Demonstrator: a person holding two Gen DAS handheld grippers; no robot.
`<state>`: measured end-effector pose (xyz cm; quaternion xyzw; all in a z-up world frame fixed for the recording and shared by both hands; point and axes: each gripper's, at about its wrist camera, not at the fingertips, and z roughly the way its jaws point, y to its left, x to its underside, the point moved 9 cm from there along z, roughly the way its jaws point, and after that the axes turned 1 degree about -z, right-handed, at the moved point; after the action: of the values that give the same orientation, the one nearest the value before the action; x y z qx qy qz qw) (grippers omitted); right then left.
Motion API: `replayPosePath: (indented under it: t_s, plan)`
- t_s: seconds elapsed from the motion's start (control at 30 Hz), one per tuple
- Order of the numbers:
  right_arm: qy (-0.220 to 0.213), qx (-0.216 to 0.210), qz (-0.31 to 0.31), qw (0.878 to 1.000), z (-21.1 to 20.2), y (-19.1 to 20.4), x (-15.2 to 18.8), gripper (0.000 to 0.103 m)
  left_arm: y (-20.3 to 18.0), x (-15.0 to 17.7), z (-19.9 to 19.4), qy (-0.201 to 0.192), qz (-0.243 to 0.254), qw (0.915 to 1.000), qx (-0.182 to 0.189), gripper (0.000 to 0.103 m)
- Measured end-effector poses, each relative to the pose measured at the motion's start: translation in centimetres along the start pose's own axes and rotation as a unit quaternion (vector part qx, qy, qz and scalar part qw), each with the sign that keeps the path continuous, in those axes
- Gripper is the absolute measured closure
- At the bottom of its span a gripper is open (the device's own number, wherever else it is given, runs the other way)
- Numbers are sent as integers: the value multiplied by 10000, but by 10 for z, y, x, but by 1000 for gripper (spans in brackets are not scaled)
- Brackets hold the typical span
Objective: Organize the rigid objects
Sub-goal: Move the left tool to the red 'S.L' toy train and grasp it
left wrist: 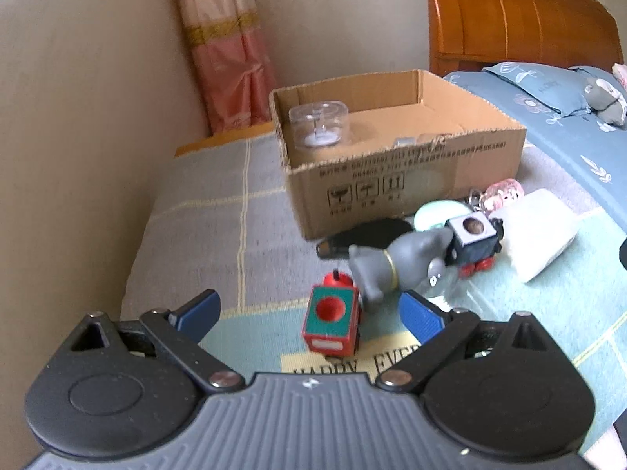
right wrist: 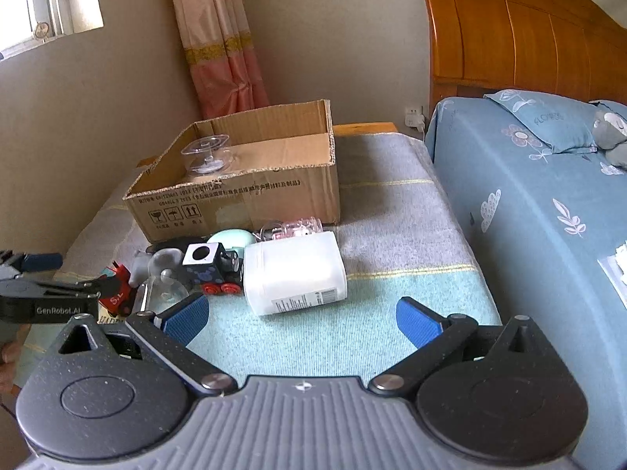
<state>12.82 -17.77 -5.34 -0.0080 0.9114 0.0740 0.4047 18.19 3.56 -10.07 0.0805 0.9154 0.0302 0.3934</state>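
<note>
A red and green toy train block (left wrist: 333, 323) stands on the mat between the spread fingers of my left gripper (left wrist: 309, 315), which is open and touches nothing. Behind it lie a grey toy figure (left wrist: 395, 264) and a black toy engine (left wrist: 472, 244). An open cardboard box (left wrist: 395, 180) sits beyond, with a clear plastic tub (left wrist: 318, 123) inside. My right gripper (right wrist: 301, 319) is open above bare mat, in front of a white plastic jar (right wrist: 294, 272) lying on its side. The black engine (right wrist: 213, 268) lies left of the jar, and the box (right wrist: 239, 192) stands behind.
A mint round item (right wrist: 231, 239), a pink clear trinket (right wrist: 298, 227) and a black flat object (left wrist: 368, 235) lie by the box. A bed with a blue sheet (right wrist: 540, 211) and wooden headboard (right wrist: 521, 39) borders the right. A wall and curtain (right wrist: 219, 39) stand behind.
</note>
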Motion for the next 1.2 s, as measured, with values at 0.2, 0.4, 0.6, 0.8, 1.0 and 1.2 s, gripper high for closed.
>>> replayPosePath:
  t_s: [0.2,0.4,0.6,0.8,1.0,1.2]
  plan:
    - [143,46,-60,9999,9,4,4,0,7,4,9,-28,-129,9999,-50,5]
    - [253,85,-99,9996,19,10,6,0,31,8,18,3,-510,9987,-74,5]
    - [365,119,-153,9991,29,13,8,0,58,11,21,37,-648,9974,-325,5]
    - [560,263,-405,9973,49,7,23,0,55,18,19,62,-603,9981,93,5]
    - [891,318,-677,9932,69,1,46,0,41,31,26,235,-341,9986,343,5]
    - [841,306,-853,9923,78,4,46,0,39,38,43,465,-558,9959,540,5]
